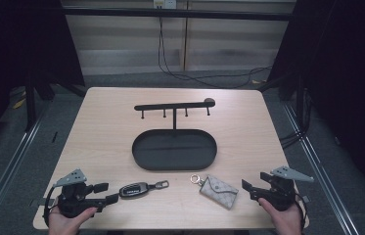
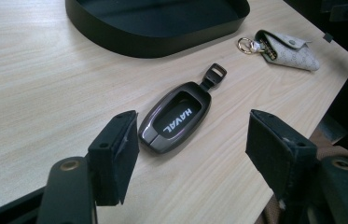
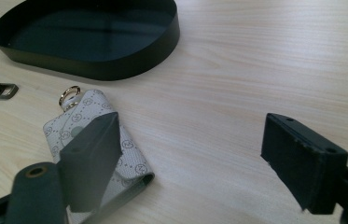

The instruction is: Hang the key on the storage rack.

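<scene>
Both tongs (image 1: 113,192) (image 1: 244,190) gape empty near the table's (image 1: 102,122) front edge, flanking key fob (image 1: 134,189) and pouch (image 1: 219,190).

place: lab | cues: black curtains (image 1: 18,44); metal frame rail (image 1: 180,13); trailing cables (image 1: 204,78)

Dark grey car key (image 2: 174,117) with white lettering on a black panel; beige monogram-patterned key pouch (image 2: 289,49) with a gold ring (image 2: 245,45); matte black oval tray (image 1: 174,149) and hook rack (image 1: 174,105); pale wood-grain surface (image 1: 106,125); black fingers (image 3: 92,154).
</scene>
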